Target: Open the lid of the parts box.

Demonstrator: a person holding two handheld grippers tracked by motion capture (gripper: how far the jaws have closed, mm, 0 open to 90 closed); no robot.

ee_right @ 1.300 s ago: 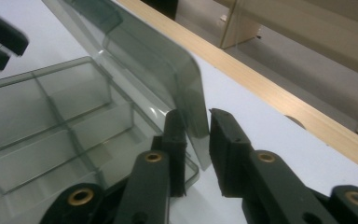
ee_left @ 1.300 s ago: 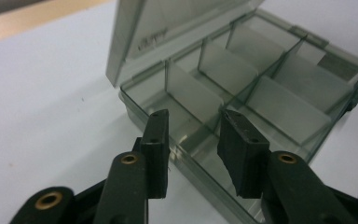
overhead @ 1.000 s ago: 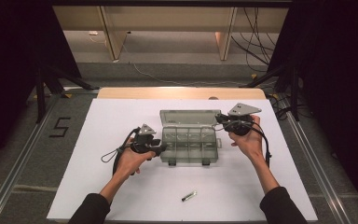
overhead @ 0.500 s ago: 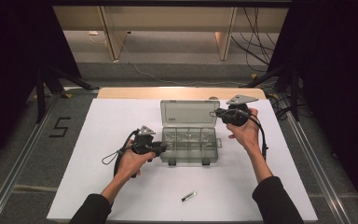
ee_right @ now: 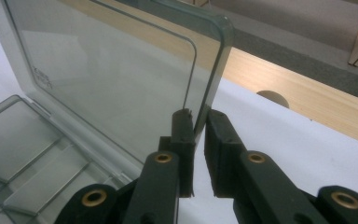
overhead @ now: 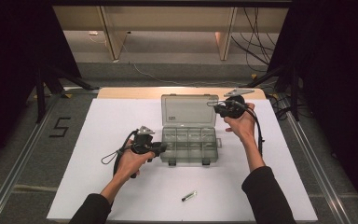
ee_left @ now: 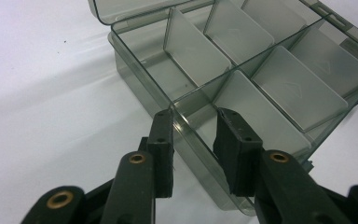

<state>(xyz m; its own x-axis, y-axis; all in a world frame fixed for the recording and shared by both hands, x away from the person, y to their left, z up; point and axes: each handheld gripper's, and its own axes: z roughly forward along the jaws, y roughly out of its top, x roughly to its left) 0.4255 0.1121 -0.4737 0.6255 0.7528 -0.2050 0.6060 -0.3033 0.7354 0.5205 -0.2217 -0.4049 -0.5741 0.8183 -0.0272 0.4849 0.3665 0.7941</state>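
From above, you are working at a white table (overhead: 98,186) with a clear plastic box (overhead: 189,145) sitting near its middle, its lid (overhead: 188,110) standing open and leaning toward the far edge. Your left gripper (overhead: 161,148) is meeting the box at its near left corner, and your right gripper (overhead: 216,108) is reaching the lid's right edge high up. A small dark pen-like object (overhead: 189,196) is lying on the table nearer to you, well apart from the box. Bare white surface is lying open on both sides of the box and in front of it; a wooden strip (overhead: 130,93) is running along the far edge of the table.

In the left gripper view, the left gripper (ee_left: 194,133) is straddling the box (ee_left: 261,79) wall near the corner, one jaw outside and one inside; the jaws are narrowly parted and I cannot tell whether they are pressing the wall. The dividers inside are standing upright.

In the right gripper view, the right gripper (ee_right: 199,120) is pinching the lid (ee_right: 112,70) along its side edge below the rounded upper corner, jaws closed narrow on the clear plastic. White table and the wooden strip (ee_right: 307,98) are lying open beyond that edge.
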